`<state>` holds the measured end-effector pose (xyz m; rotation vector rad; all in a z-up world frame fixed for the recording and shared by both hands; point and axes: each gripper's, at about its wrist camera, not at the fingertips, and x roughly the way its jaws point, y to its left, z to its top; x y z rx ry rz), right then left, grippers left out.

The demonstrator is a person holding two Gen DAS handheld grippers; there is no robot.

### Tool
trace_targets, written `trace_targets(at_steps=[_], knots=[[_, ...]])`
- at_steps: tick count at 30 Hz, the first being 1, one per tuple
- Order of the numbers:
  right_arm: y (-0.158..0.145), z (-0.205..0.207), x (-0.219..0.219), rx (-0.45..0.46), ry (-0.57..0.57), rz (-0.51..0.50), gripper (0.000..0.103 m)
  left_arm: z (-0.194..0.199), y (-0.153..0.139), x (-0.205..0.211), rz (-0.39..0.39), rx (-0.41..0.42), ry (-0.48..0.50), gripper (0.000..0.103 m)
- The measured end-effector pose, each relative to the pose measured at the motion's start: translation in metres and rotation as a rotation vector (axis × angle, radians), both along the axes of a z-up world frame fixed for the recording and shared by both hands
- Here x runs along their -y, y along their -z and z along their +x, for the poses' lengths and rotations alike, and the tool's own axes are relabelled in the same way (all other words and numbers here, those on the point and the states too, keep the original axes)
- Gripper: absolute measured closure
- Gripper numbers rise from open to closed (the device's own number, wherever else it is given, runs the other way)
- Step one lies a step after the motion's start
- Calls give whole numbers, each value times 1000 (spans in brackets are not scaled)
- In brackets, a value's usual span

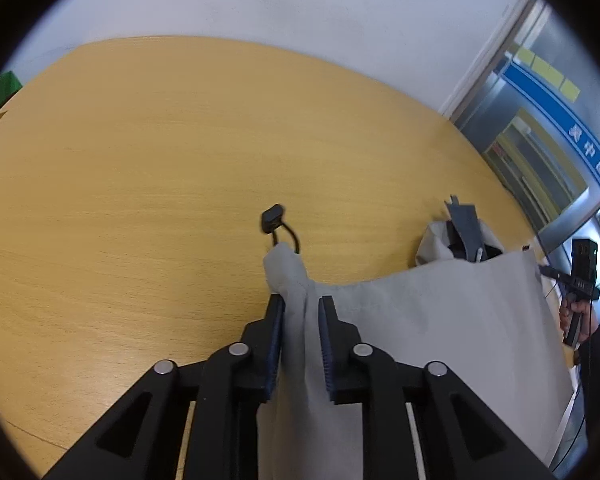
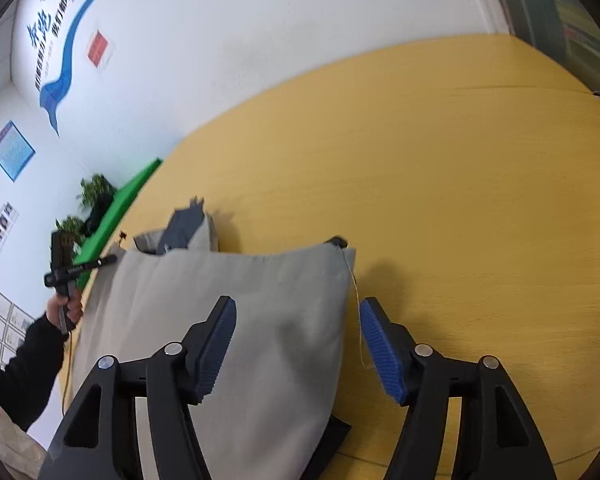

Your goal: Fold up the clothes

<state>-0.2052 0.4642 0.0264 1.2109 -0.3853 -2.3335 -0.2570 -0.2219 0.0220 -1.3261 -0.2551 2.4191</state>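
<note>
Left hand-held gripper (image 1: 302,304) clamped on a corner of the grey garment (image 1: 440,340); right hand-held gripper (image 2: 298,308) spread apart above it.

A bunched grey corner with a black drawstring toggle (image 1: 273,218) sticks up between the left fingers. The right fingers straddle the garment's right edge, where a loose thread (image 2: 358,312) hangs, gripping nothing. The garment drapes over the yellow wooden bench (image 1: 140,180), a dark grey lining (image 2: 184,224) showing at its far end.
</note>
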Motion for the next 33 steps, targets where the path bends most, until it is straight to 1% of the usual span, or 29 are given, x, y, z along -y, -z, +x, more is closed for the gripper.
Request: trace_targets(at_steps=[1,3,4,5,8,9,11,12,13,14,15,16,17,19,20,21,22,24,25,26,27,28,29,30,31,33], knots=[[1,-4,4,0,0,13,62,1,0,-3,-6,-13,9,86],[-2,-9,5,-19,7,5,95,3,-1,-5,-3,-29,20,86],[-4,-11,5,-29,13,-1,95,3,-2,-2,2,-34,11,95],[-5,-11,4,-40,21,-3,95,3,-4,1,8,-40,2,99],[-9,-8,-4,-69,61,9,96,3,-4,10,12,-42,-28,99],[-9,-4,-7,-64,79,22,96,4,-4,11,13,-42,-30,98],[-8,4,-13,-54,113,47,92,6,-8,11,10,-48,-42,95],[-8,8,-16,-50,130,60,87,8,-11,10,7,-54,-50,95],[-11,15,-18,-53,140,65,79,12,-18,11,3,-65,-58,89],[-19,30,-19,-73,128,63,70,16,-25,11,-2,-76,-64,85],[-30,51,-19,-102,101,61,43,23,-34,10,-19,-97,-64,77],[-40,74,-15,-126,63,69,21,33,-43,9,-39,-124,-52,70],[-48,101,-8,-141,13,89,17,42,-52,7,-58,-151,-41,67],[-65,154,8,-172,-88,129,16,62,-66,3,-93,-201,-22,56],[-70,179,19,-182,-140,144,16,72,-72,1,-109,-225,-14,52],[-72,201,32,-186,-194,154,16,82,-78,-2,-124,-249,-4,45],[-72,220,45,-186,-244,162,16,93,-81,-10,-126,-270,20,41],[-61,249,74,-169,-348,196,16,109,-79,-30,-109,-286,81,41],[-53,261,86,-149,-393,227,17,115,-73,-44,-113,-280,118,40],[-40,267,93,-116,-420,279,18,119,-63,-59,-135,-268,152,40],[-26,272,93,-71,-426,340,21,119,-51,-66,-151,-245,165,40],[-11,276,88,-18,-415,400,27,119,-39,-73,-167,-223,179,40],[0,280,79,19,-398,437,32,119,-27,-79,-182,-200,191,40],[1,285,62,35,-365,431,37,117,-15,-80,-190,-170,194,41],[-3,292,44,45,-326,411,38,113,-3,-79,-202,-137,188,41],[-16,303,13,47,-256,415,35,111,9,-77,-194,-110,177,41]])
